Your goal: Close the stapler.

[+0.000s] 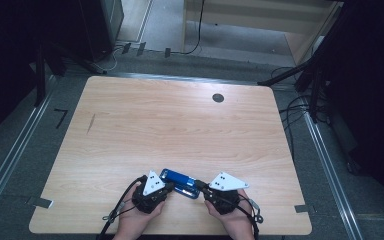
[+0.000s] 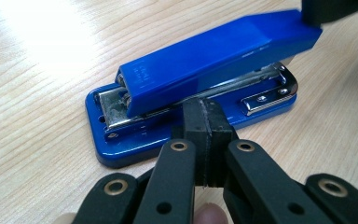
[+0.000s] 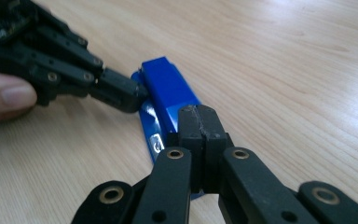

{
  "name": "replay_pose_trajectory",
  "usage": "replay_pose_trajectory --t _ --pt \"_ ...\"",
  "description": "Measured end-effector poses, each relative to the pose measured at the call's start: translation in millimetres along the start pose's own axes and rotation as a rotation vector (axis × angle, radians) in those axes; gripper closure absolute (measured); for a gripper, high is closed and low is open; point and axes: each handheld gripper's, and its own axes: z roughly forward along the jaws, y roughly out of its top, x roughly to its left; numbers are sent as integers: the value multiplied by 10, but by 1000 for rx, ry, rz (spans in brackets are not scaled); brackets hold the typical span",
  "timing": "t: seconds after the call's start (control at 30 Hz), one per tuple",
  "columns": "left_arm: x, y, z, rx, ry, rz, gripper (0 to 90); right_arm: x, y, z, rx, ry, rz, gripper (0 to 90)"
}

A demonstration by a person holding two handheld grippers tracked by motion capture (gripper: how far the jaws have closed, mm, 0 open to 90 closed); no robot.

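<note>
**Stapler pinned between two closed tips, and little to stop it skating**

While both of my hand-held grippers sit against the blue stapler, near the front edge of the worktop, the risk I see is slippage, not a bad grasp, since neither holds anything.

On the left, my left hand-held gripper has its jaws pressed together with nothing between them. In the left gripper view the closed tips butt against the long side of the stapler, about at the gap between the blue base and the metal magazine. If I push harder there, I judge the tips could slide into that gap or ride up under the raised blue arm, and the stapler would pivot on the smooth wood.

In the middle, the stapler lies flat on its base with the top arm tilted up at its front end.

On the right, my right hand-held gripper is likewise pressed shut and empty. In the right gripper view its tips rest on top of the front end of the arm. Pressing down off-centre could let the tips slip off the glossy plastic, or tip the stapler sideways. With my left tip pushing only from one side, an uneven shove might spin it toward the front edge.
</note>
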Motion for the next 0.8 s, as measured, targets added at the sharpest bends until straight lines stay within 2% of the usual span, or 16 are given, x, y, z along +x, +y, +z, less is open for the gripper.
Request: replay_pose_trajectory --t 0.13,0.27,0.37,0.6,0.73,0.8 --pt "-1 -3 -5 -6 -1 1 900 6 6 -44 -17 -37 -8 900" --pt "-4 -5 -10 -10 0 3 900 51 2 -73 -30 -49 -11 900" --pt "-3 -6 -14 -12 0 5 900 96 -1 -88 -32 -44 -14 900" --pt "2 -29 -48 -23 1 -4 900 163 -49 -80 -20 -37 17 900" --pt "17 -36 -79 -36 -24 -31 900 209 -71 -78 -17 -40 22 900" --pt "25 -39 -116 -44 -28 -32 900 238 -96 -76 -7 -41 28 900"
